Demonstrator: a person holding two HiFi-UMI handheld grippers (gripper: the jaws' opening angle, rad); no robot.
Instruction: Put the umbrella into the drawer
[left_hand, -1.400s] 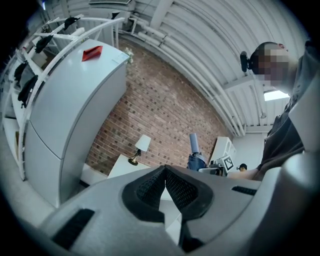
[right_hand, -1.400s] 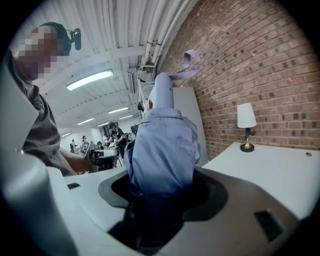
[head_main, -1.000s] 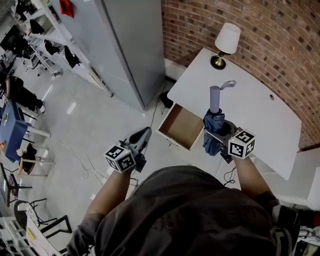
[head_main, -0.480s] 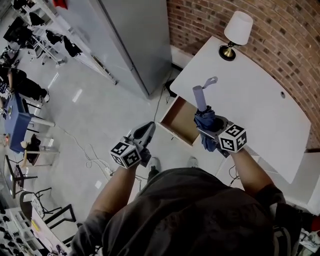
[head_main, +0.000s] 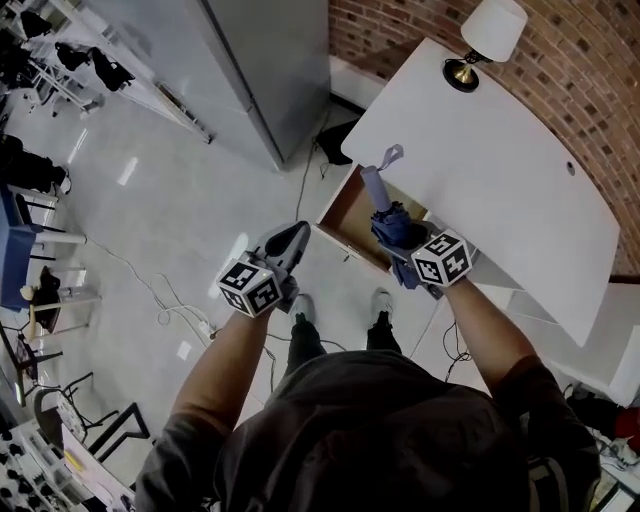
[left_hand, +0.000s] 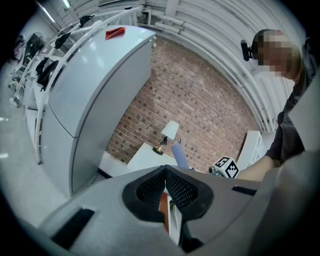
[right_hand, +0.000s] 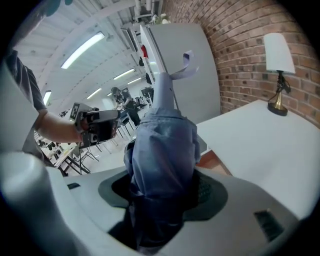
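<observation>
1. Left gripper (head_main: 293, 236): near, on the left, carried above the floor (head_main: 150, 230). The jaws are closed together and hold nothing.
2. Right gripper (head_main: 408, 243): near, on the right, at the desk's front edge. The jaws are clamped on the umbrella's folded fabric.
3. Umbrella (head_main: 393, 222): blue and folded. Its lilac handle and wrist loop point away from the person. From above, it overlaps the right part of the open drawer.
4. Drawer (head_main: 347, 207): pulled out from the desk's near left end, with the brown interior showing.
5. Desk (head_main: 490, 170): white, with a curved top.
6. Lamp (head_main: 492, 30): at the desk's far end, white shade on a brass base.
7. Brick wall (head_main: 590, 90): behind the desk.
8. Grey cabinet (head_main: 265, 70): tall, far left of the desk.
</observation>
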